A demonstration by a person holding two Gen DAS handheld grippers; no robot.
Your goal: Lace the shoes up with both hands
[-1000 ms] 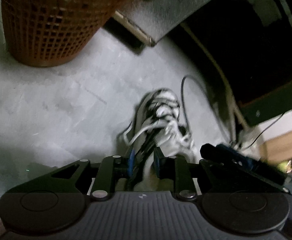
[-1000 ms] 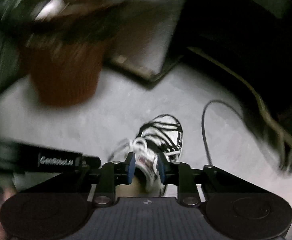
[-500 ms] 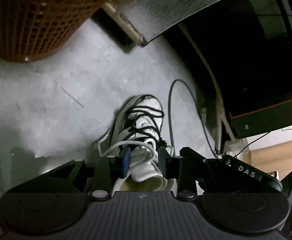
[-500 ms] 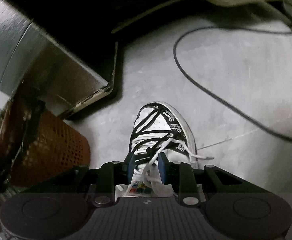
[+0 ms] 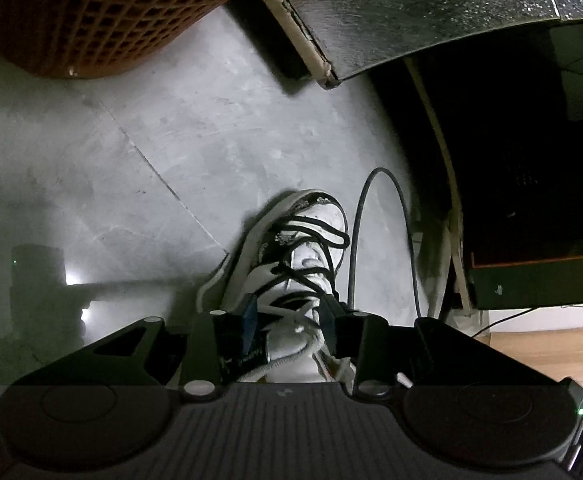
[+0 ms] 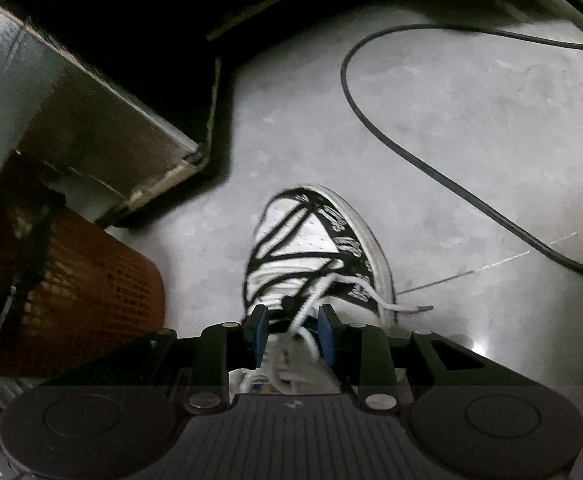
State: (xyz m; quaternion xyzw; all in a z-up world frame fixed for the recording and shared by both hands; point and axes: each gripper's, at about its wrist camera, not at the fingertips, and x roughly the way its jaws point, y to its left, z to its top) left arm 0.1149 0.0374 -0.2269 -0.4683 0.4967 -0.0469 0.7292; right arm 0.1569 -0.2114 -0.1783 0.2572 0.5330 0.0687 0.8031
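Grey floor [image 6: 471, 140]; only right view shows shoe's [image 6: 311, 248] white lace-end [image 6: 403, 307].

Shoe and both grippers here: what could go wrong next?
1. The white lace runs loosely between the right gripper pads; closing off-centre could miss it.
2. The left gripper straddles the shoe tongue, so it may pinch shoe instead of lace.
3. The floor cable lies close beside the shoe and could snag.

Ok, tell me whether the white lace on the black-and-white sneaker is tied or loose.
Loose: the white lace trails off the black-and-white sneaker onto the grey floor; no bow shows.
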